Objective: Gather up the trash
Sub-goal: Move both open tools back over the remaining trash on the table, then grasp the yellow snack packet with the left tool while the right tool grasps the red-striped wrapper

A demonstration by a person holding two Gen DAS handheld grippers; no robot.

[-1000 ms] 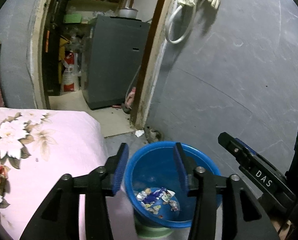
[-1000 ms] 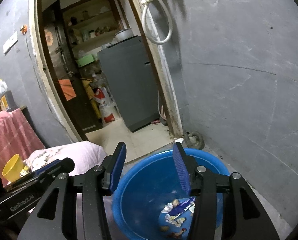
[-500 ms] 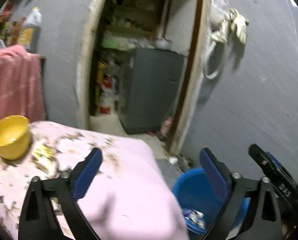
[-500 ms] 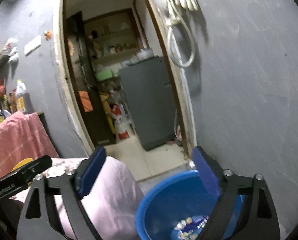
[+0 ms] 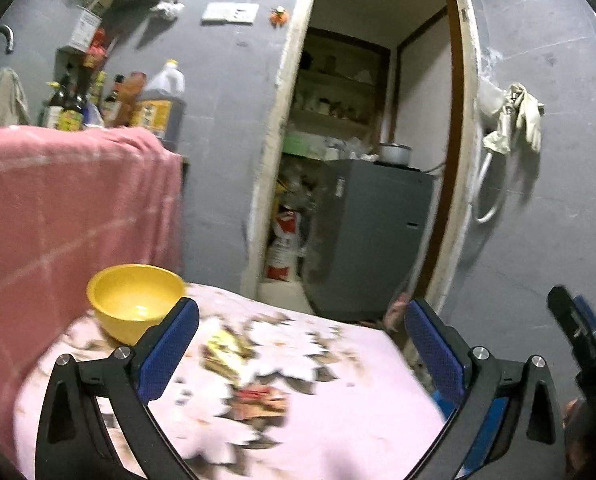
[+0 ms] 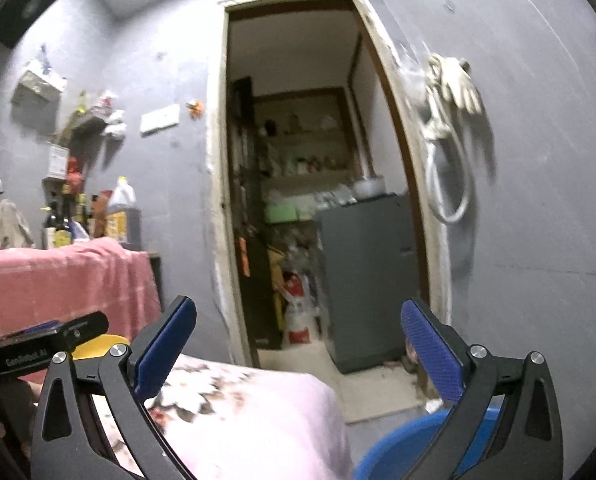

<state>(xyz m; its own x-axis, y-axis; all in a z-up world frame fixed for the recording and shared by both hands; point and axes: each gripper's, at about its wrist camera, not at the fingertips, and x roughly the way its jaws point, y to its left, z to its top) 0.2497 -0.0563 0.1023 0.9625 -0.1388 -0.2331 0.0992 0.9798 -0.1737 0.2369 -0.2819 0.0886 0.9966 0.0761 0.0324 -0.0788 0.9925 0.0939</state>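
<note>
My left gripper is open and empty, held above the pink floral tablecloth. A yellow wrapper and a red-brown scrap lie on the cloth between its jaws. My right gripper is open and empty, raised and facing the doorway. The blue bin shows at the bottom right of the right wrist view, a sliver of it behind the left gripper's right finger. The right gripper's body appears at the right edge of the left wrist view.
A yellow bowl stands on the cloth at the back left. A pink towel hangs behind it, with bottles above. An open doorway leads to a grey cabinet. A glove and hose hang on the wall.
Both grippers opened wide and tilted up and left, away from the blue bin. The left view swung from the bin to the table with the yellow bowl and wrapper.
</note>
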